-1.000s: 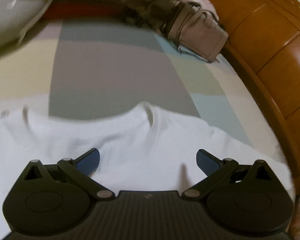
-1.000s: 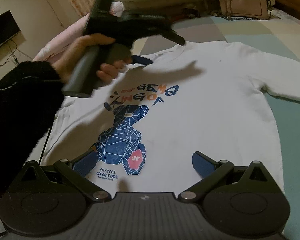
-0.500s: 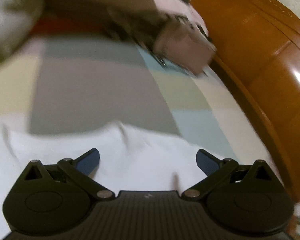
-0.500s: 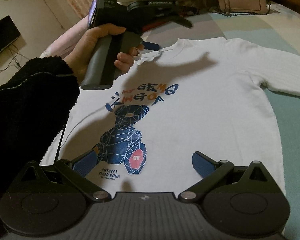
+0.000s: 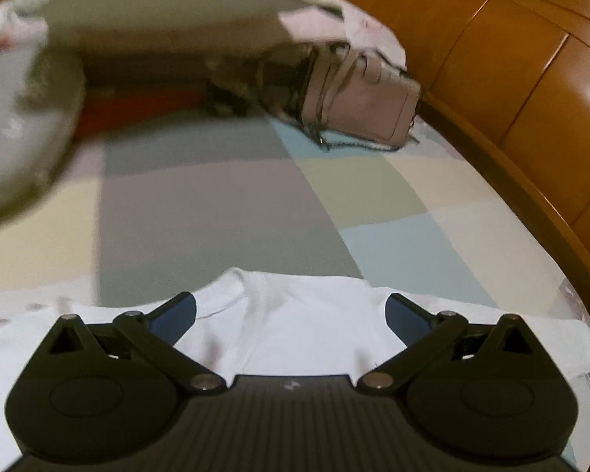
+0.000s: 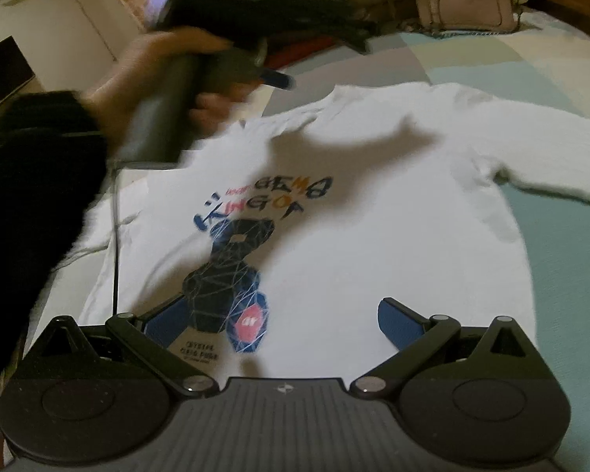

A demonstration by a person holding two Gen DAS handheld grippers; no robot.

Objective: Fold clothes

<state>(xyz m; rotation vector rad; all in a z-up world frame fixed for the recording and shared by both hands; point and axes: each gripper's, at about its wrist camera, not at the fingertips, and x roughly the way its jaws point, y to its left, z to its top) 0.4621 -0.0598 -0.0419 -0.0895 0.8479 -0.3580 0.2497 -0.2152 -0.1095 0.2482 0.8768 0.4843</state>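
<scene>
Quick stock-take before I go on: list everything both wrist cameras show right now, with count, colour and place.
sweatshirt: one, white with a blue bear print and lettering, spread flat on the bed, front up.
handbag: one, pale pink-beige with a chain strap, at the far end of the bed by the headboard.
bedsheet: one, pastel colour blocks, under the sweatshirt.
headboard: one, orange-brown wood, along the bed's far side.
pillow: one, off-white, blurred at the left edge of the left wrist view.
screen: one, black, far left by the wall.
left gripper: black with blue pads, open, over the collar.
right gripper: same build, open, over the hem.
hand: one, black sleeve, holding the left gripper's handle.
</scene>
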